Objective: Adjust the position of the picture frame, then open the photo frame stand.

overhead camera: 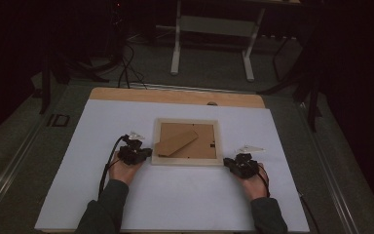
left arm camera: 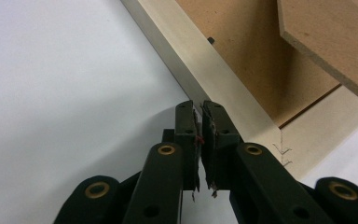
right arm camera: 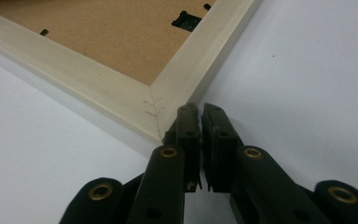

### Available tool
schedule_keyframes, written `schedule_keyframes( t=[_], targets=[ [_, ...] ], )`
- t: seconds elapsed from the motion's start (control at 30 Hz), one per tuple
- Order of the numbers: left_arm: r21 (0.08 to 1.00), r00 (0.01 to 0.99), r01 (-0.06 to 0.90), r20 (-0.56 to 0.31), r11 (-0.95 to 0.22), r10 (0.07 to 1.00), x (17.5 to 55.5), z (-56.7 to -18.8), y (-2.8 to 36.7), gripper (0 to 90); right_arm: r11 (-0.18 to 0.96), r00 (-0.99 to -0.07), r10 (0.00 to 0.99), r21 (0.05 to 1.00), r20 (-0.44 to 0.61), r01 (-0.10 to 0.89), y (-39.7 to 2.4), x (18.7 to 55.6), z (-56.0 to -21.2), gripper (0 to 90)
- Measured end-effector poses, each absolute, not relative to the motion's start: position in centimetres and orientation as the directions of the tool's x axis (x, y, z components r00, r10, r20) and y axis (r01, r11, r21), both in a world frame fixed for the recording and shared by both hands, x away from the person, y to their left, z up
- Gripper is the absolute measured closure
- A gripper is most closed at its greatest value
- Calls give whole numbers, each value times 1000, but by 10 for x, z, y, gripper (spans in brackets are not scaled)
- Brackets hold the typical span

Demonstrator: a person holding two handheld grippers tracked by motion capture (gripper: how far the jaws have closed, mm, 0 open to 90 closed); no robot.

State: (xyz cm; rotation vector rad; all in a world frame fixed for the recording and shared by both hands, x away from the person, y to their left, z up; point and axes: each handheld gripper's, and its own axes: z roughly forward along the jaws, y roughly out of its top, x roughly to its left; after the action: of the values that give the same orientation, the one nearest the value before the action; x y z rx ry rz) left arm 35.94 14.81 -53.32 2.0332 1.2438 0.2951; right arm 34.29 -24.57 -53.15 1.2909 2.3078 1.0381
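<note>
the picture frame (overhead camera: 187,142) lies face down in the middle of the white desk (overhead camera: 175,204), its brown backing board (overhead camera: 190,139) up and its folding stand (overhead camera: 176,142) lying slantwise across that board. a small black hanger clip (right arm camera: 186,20) sits on the backing near the right-hand corner, and small tabs along the rim seem to hold the board in.

your left gripper (left arm camera: 200,116) rests at the frame's near left corner, tips just beside the pale wooden rail. your right gripper (right arm camera: 200,114) sits at the near right corner, tips just beside the mitred joint. both sets of jaws are nearly closed, with only a thin slit between the pads and nothing in them. in the high view your left hand (overhead camera: 124,170) and right hand (overhead camera: 253,183) lie low on the desk either side of the frame.

this looks like the opening step: you are squared up on the frame but have not taken hold. next you will likely need to open the jaws enough to take a rail or the stand, or slide a tip under a tab, keeping the frame flat so it does not skid on the smooth desk.
</note>
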Motion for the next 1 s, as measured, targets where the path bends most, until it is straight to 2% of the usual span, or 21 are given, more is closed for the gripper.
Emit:
schedule_keyframes(
  t=[0.37, 0.73, 1.0],
  targets=[
    [711, 479, 663, -163, -234, 863, 358, -525, 157, 797, 292, -507, 860, 756, 61, 586, -258, 342, -524, 754],
    [751, 481, 628, -166, -206, 861, 359, -503, 161, 767, 281, -511, 857, 773, 65, 569, -260, 339, -519, 726],
    [770, 514, 611, -205, -187, 833, 360, -487, 156, 677, 276, -516, 854, 782, 67, 559, -261, 340, -515, 703]
  ],
)
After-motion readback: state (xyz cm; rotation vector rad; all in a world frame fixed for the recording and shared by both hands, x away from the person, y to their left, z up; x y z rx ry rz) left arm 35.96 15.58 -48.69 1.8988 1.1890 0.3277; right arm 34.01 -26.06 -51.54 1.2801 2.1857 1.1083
